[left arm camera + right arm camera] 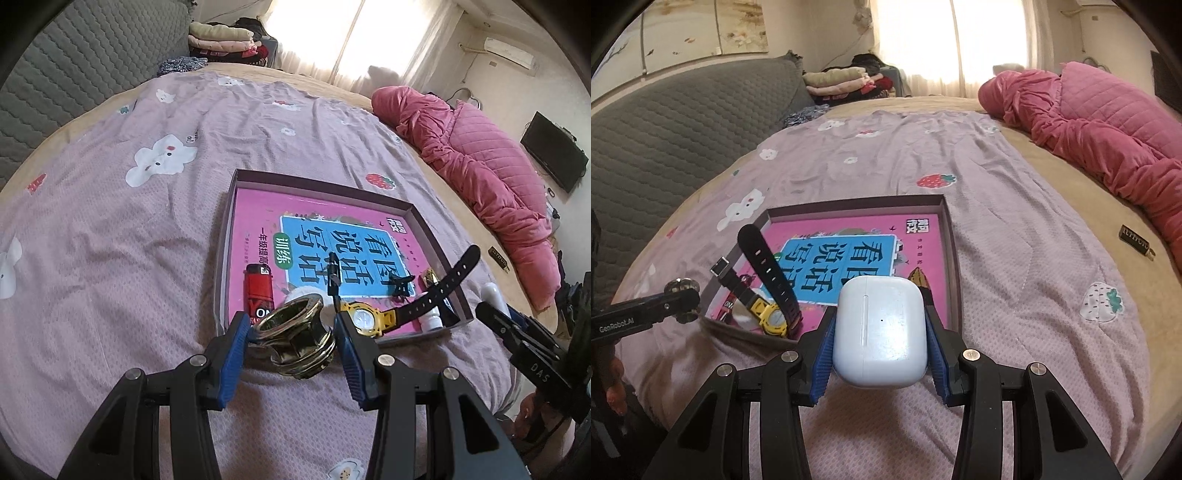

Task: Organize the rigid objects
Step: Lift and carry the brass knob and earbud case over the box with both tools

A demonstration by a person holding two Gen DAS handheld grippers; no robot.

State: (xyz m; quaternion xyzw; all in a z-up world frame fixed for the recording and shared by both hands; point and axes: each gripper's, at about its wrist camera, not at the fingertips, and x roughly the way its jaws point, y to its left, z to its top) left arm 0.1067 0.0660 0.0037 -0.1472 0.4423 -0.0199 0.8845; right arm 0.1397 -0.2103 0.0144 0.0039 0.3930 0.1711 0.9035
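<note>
- Leftmost, our left gripper [293, 334] has its blue pads clamped on a brass-coloured metal fitting [295, 338], a ringed, flanged piece lifted above the mauve bedsheet [110, 258] just before the near edge of the shallow box [229, 206].
- Next, inside that box we see a pink workbook [332, 236] lying flat as its floor, printed with large characters on a blue panel.
- On the workbook's near left part lies a red lighter [259, 288], and just beside it something white and round that the fitting half hides, so we cannot tell what it is.
- Further right, a yellow watch [364, 317] sits at the near edge of the box, one black strap rising upright and the other reaching out over the right wall.
- A small white bottle [431, 320] lies in the near right corner, under that strap.
- Then comes our right gripper [880, 328], its jaws closed on a white earbud case [881, 332]; the case is held above the near right part of the box.
- Beyond the box to the right, a small dark tag [1136, 240] lies on the tan blanket [1052, 192], near a bunched pink quilt [1108, 122].
</note>
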